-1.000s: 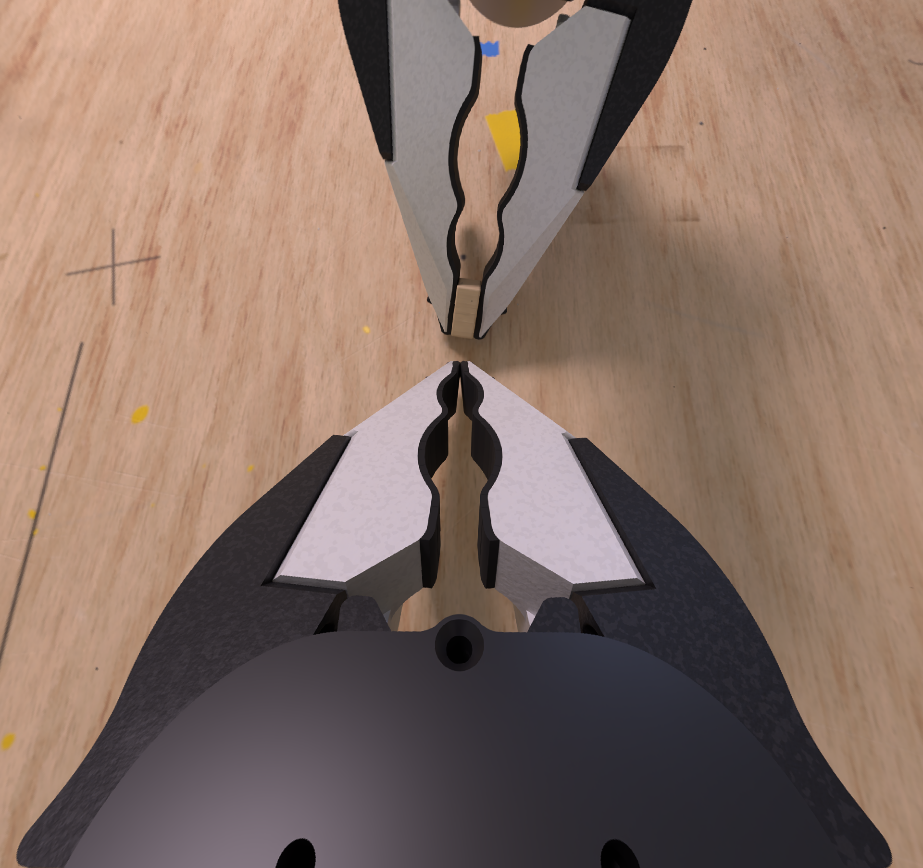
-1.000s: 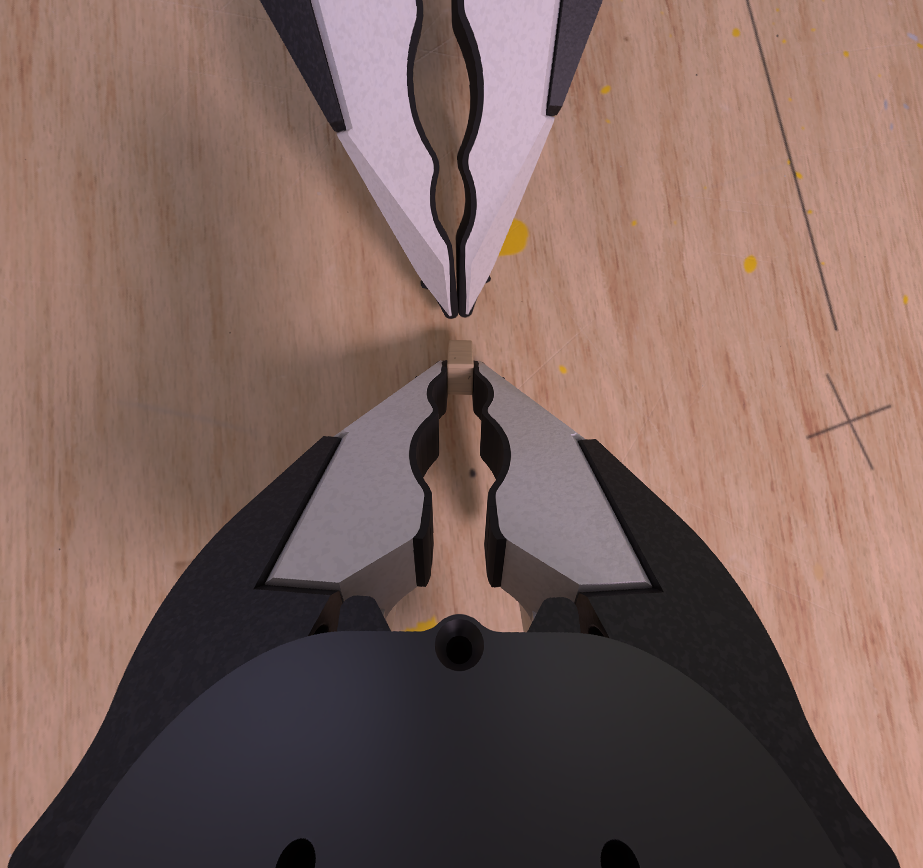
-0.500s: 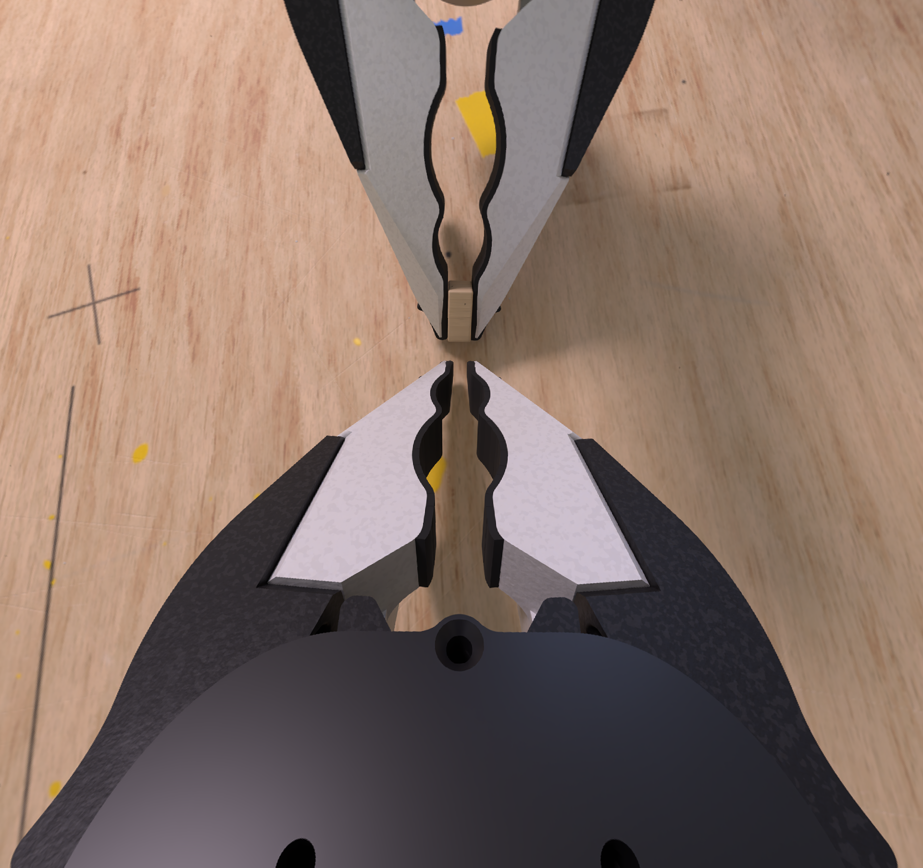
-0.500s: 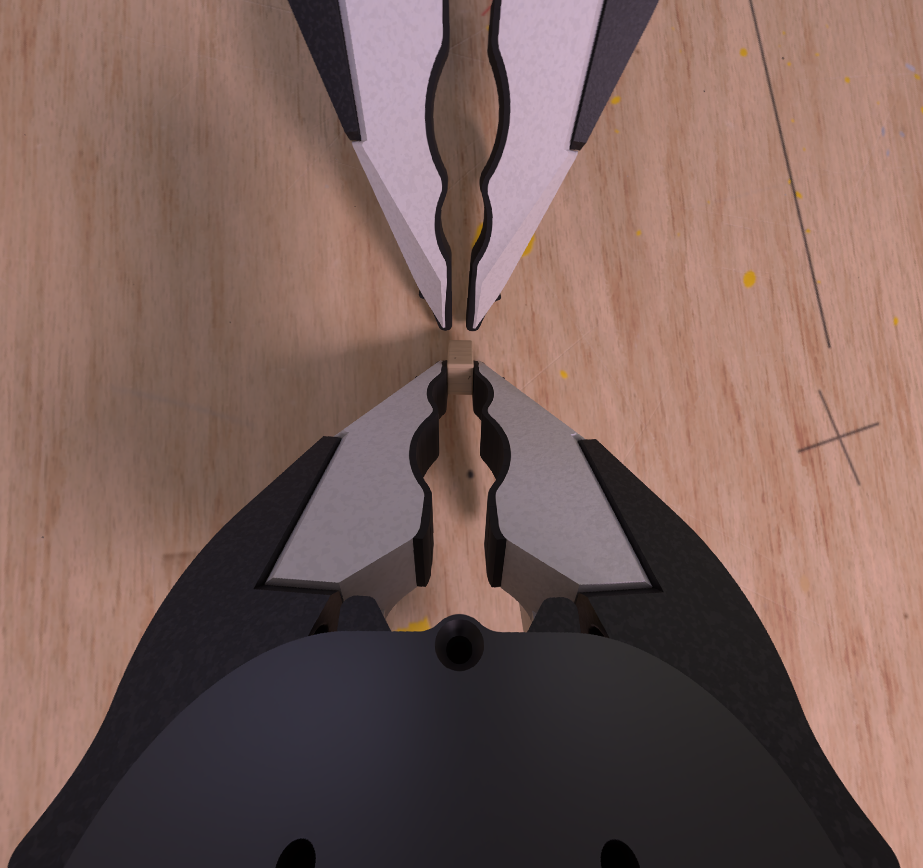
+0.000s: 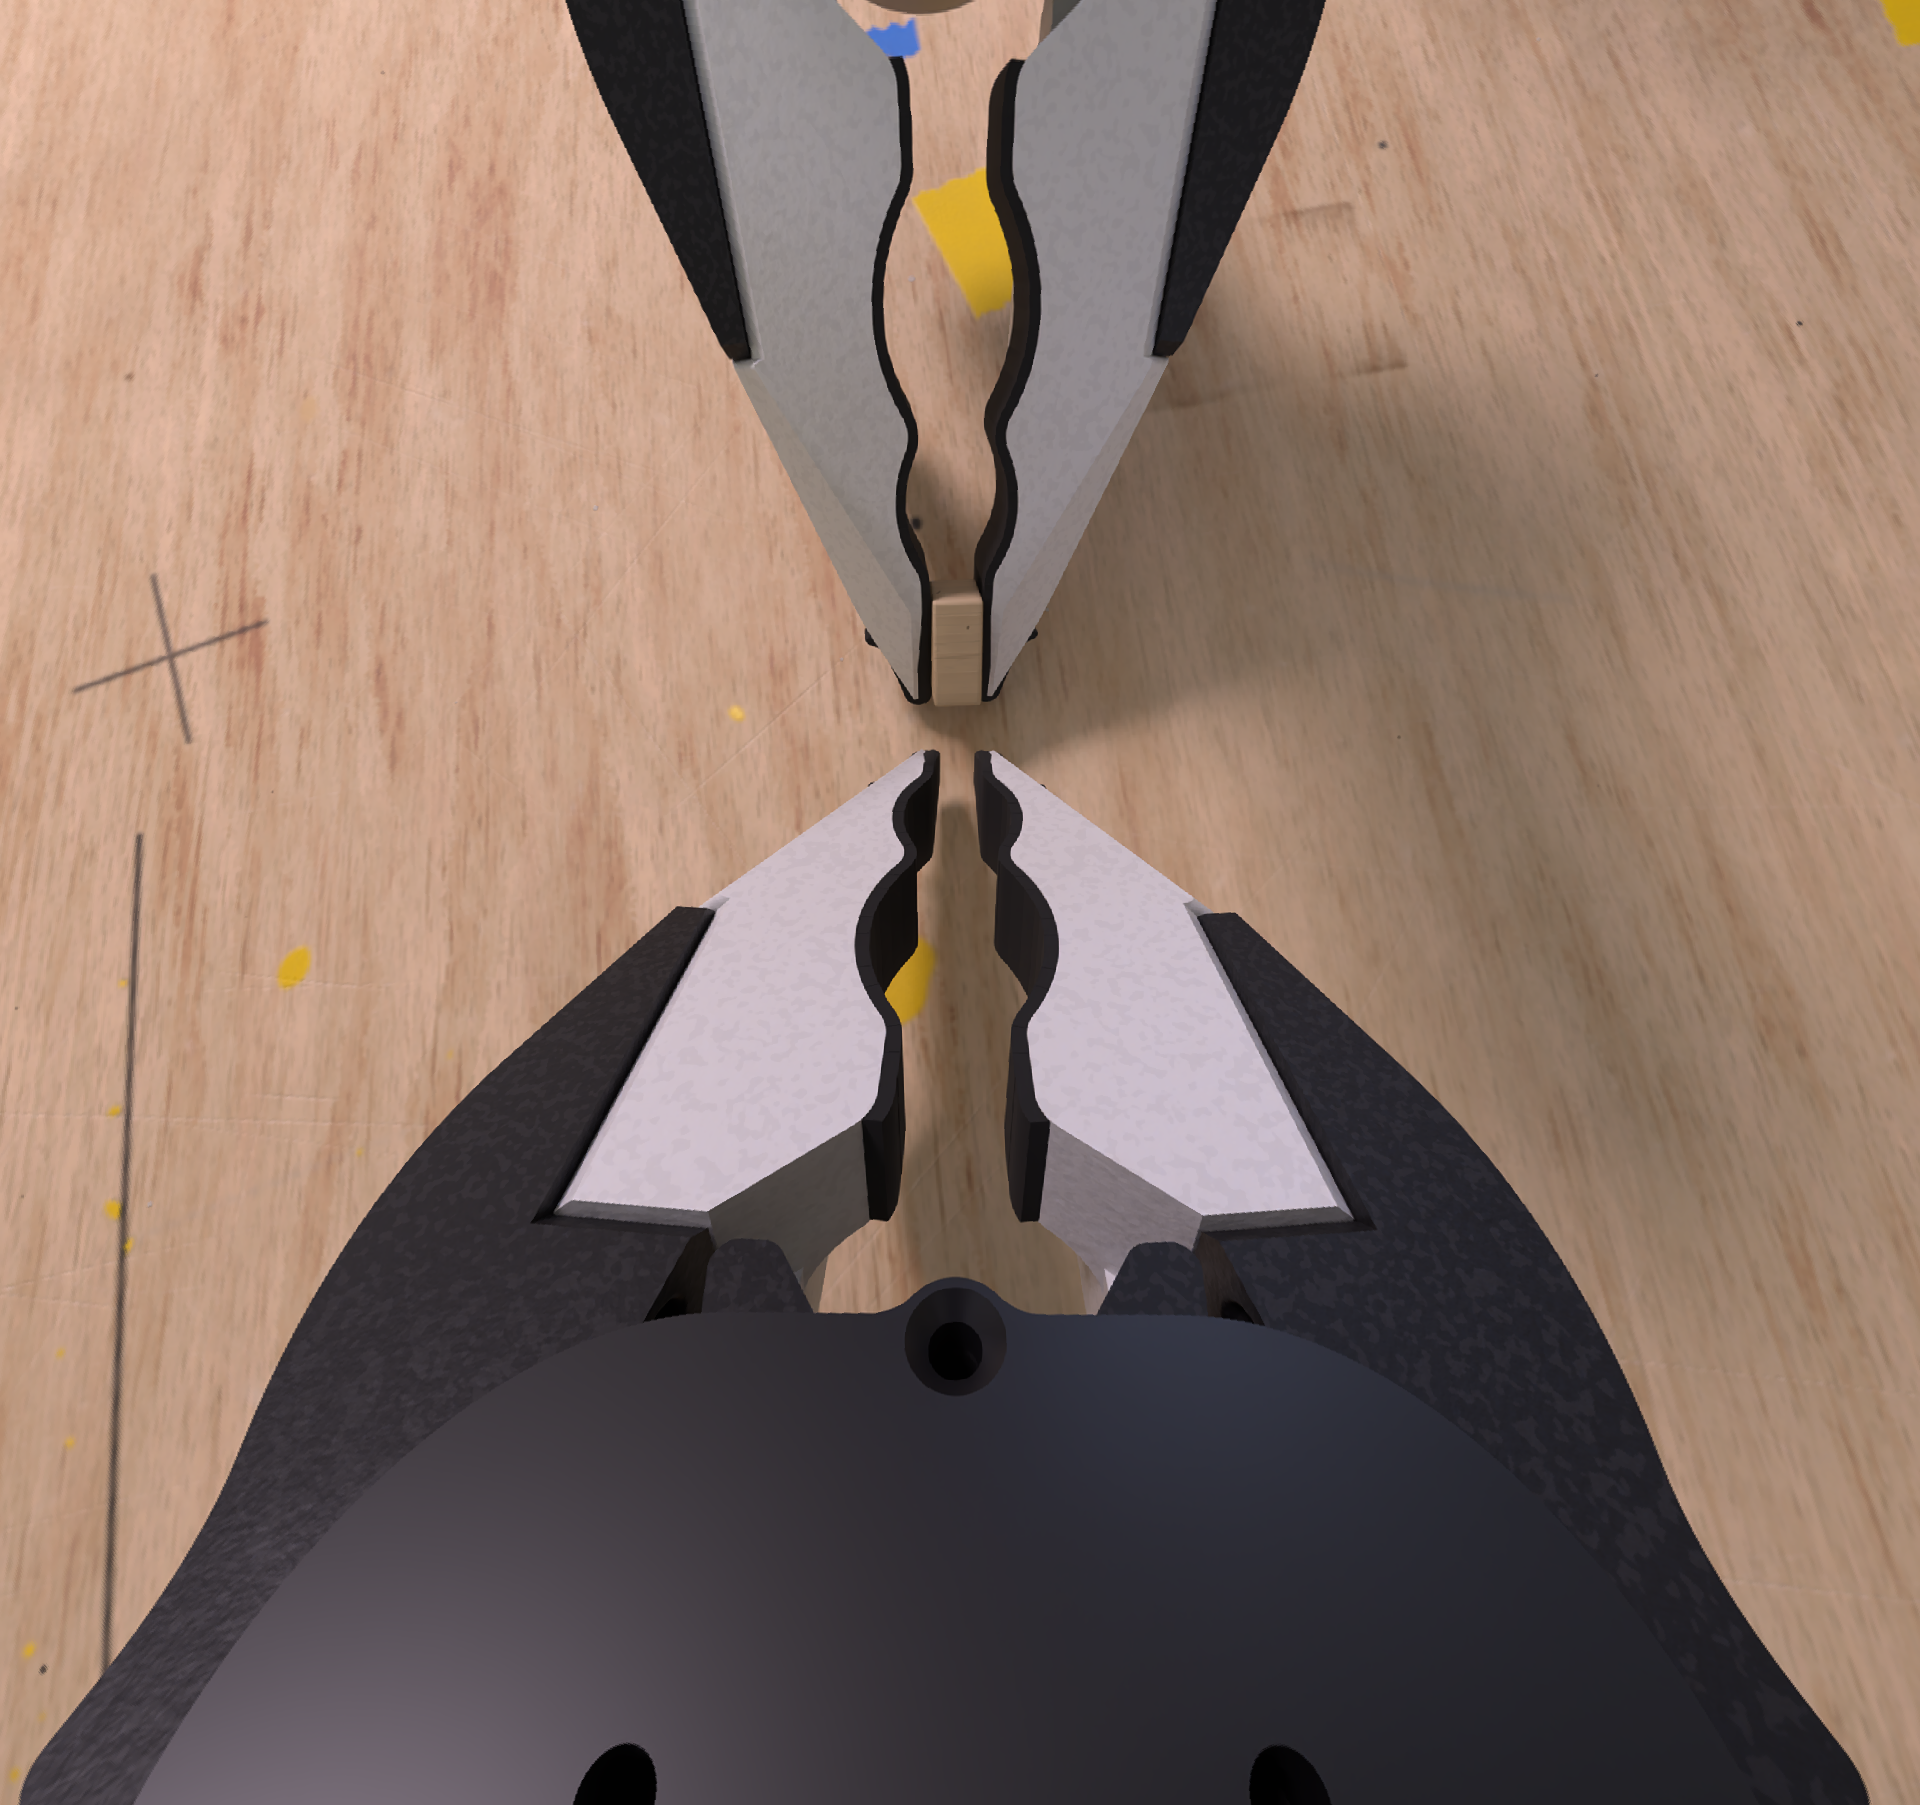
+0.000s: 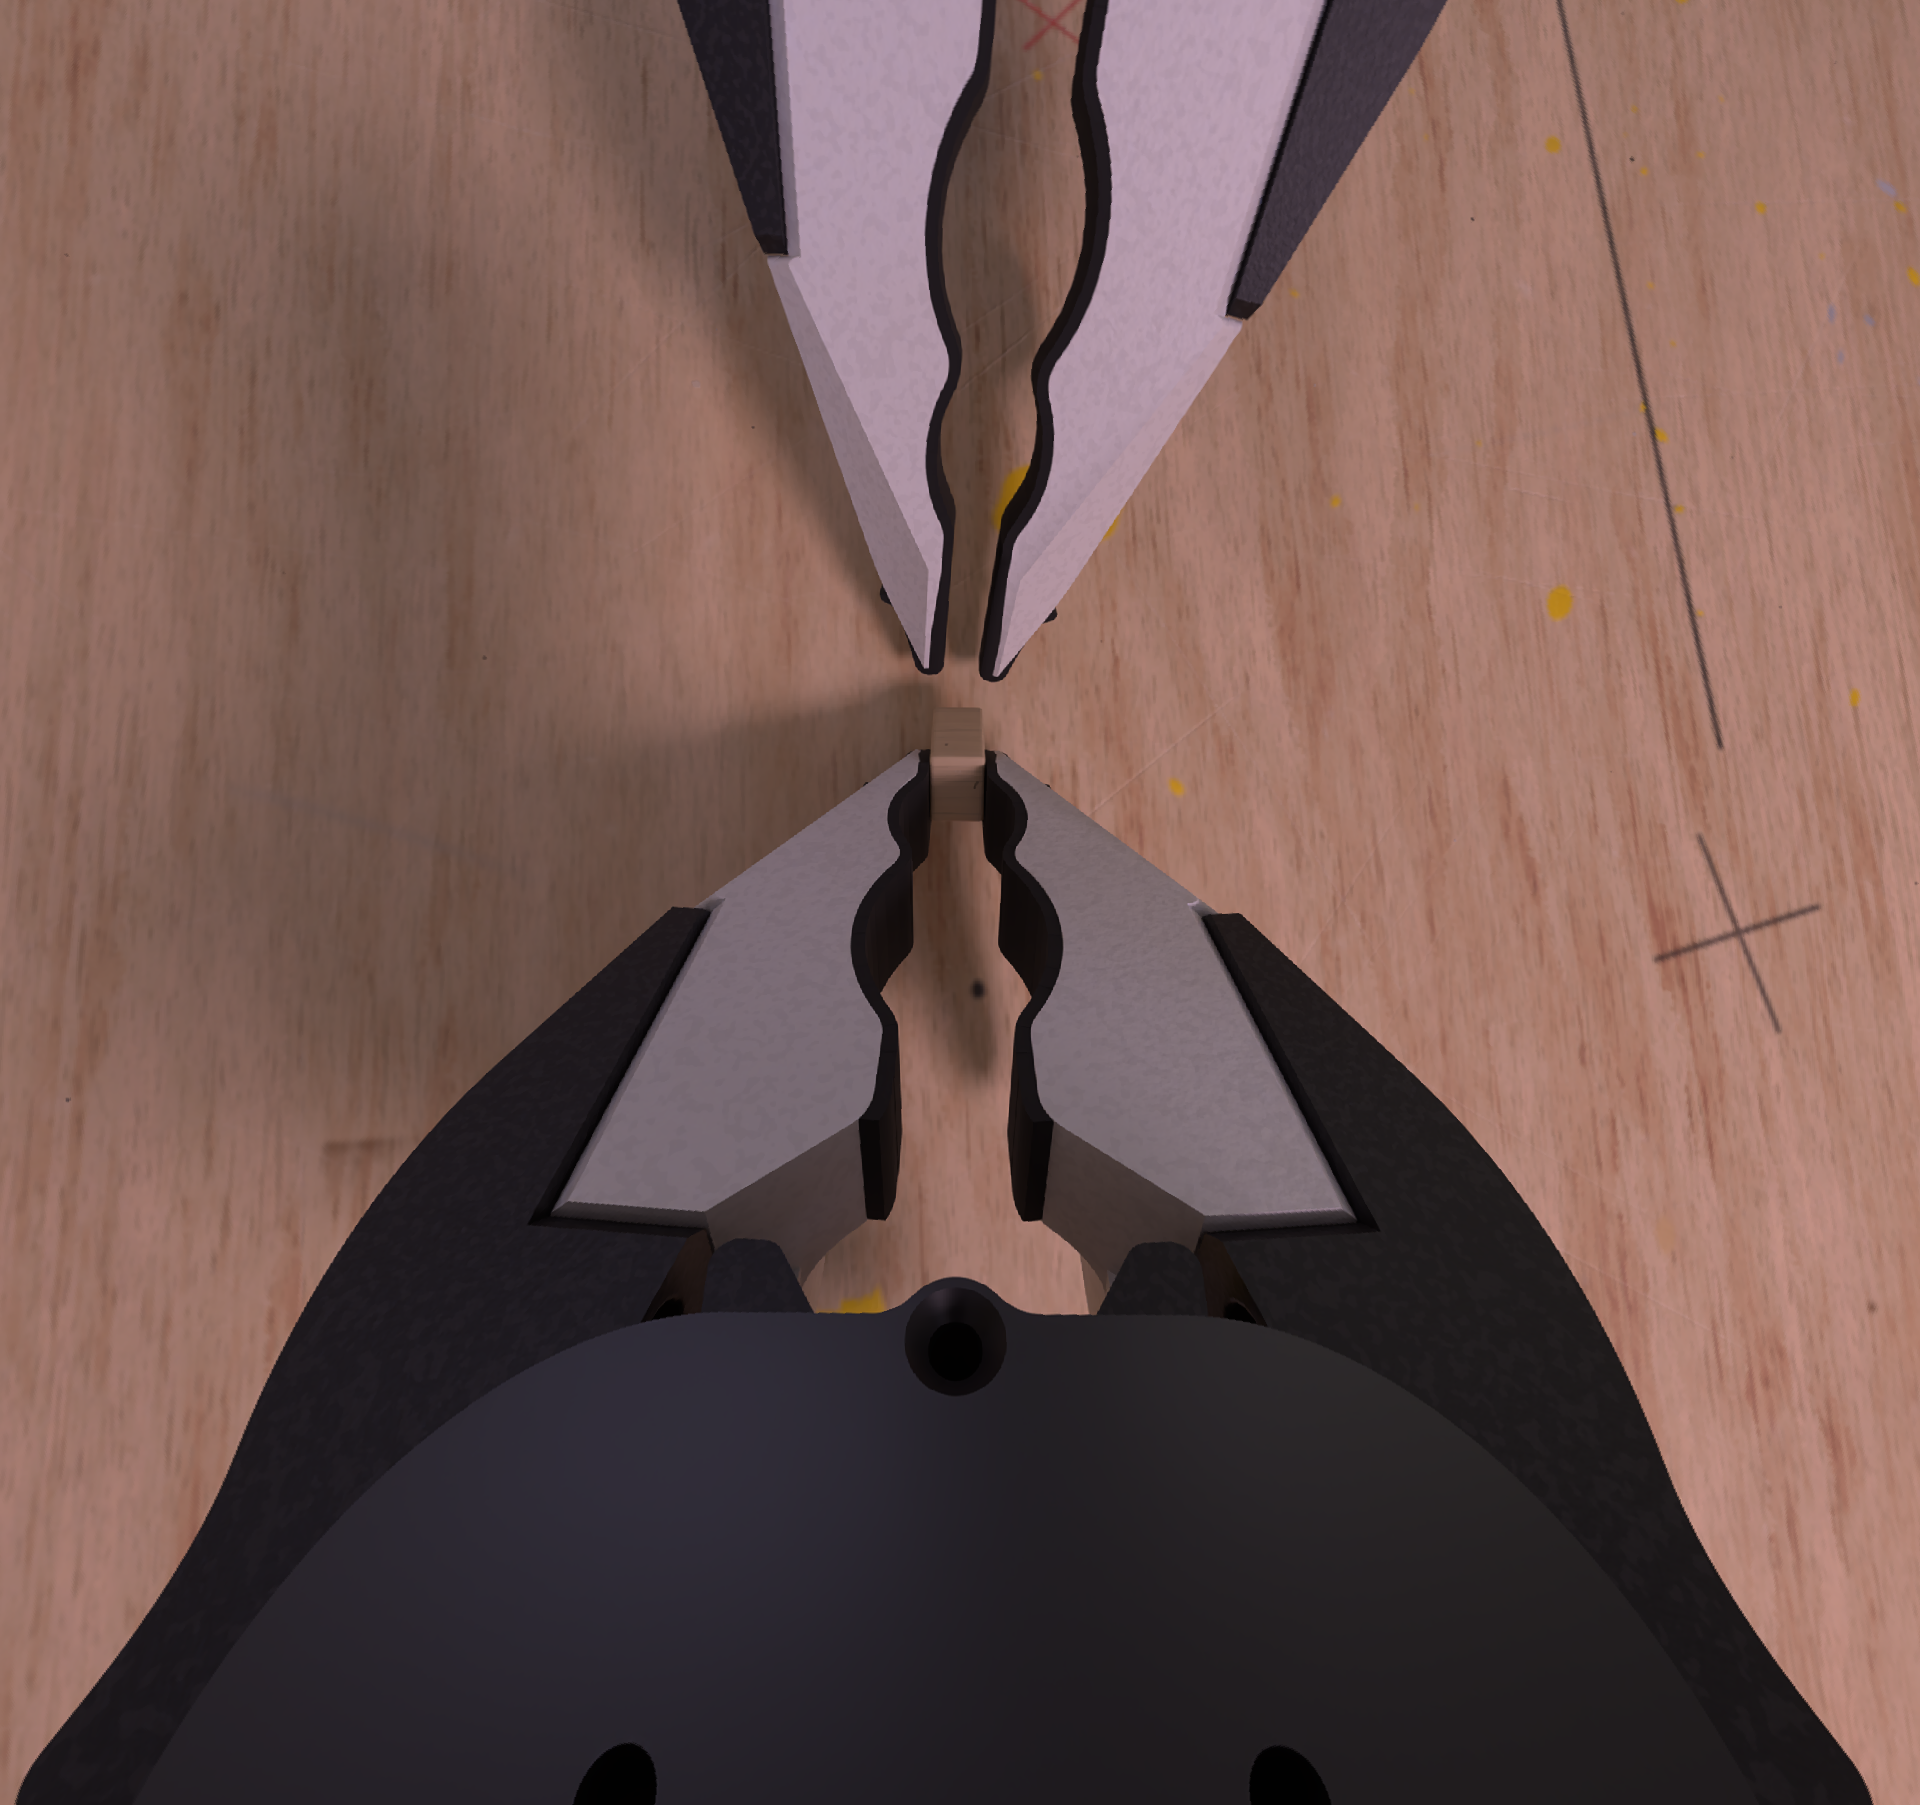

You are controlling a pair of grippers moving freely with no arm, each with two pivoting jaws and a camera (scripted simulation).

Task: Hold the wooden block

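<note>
A small pale wooden block (image 5: 957, 649) is pinched between the fingertips of my right gripper (image 5: 956, 690), which faces me at the top of the left wrist view, just above the wooden table (image 5: 416, 353). In the right wrist view the block (image 6: 956, 753) sticks out a little beyond my right gripper's (image 6: 956, 768) tips. My left gripper (image 5: 956, 763) points straight at the block from the opposite side, tip to tip, a short gap away. Its jaws stand slightly apart and hold nothing. It also shows at the top of the right wrist view (image 6: 961, 664).
The tabletop bears a pencilled cross (image 5: 171, 659), a long thin pencil line (image 5: 125, 1236), yellow paint spots (image 5: 294, 966), a yellow patch (image 5: 961, 238) and a blue patch (image 5: 894, 39). A faint red cross (image 6: 1049, 20) lies under the left gripper.
My left gripper's jaws have parted from closed to a narrow gap. The two grippers have lined up more squarely, tip to tip. The right gripper still holds the block.
</note>
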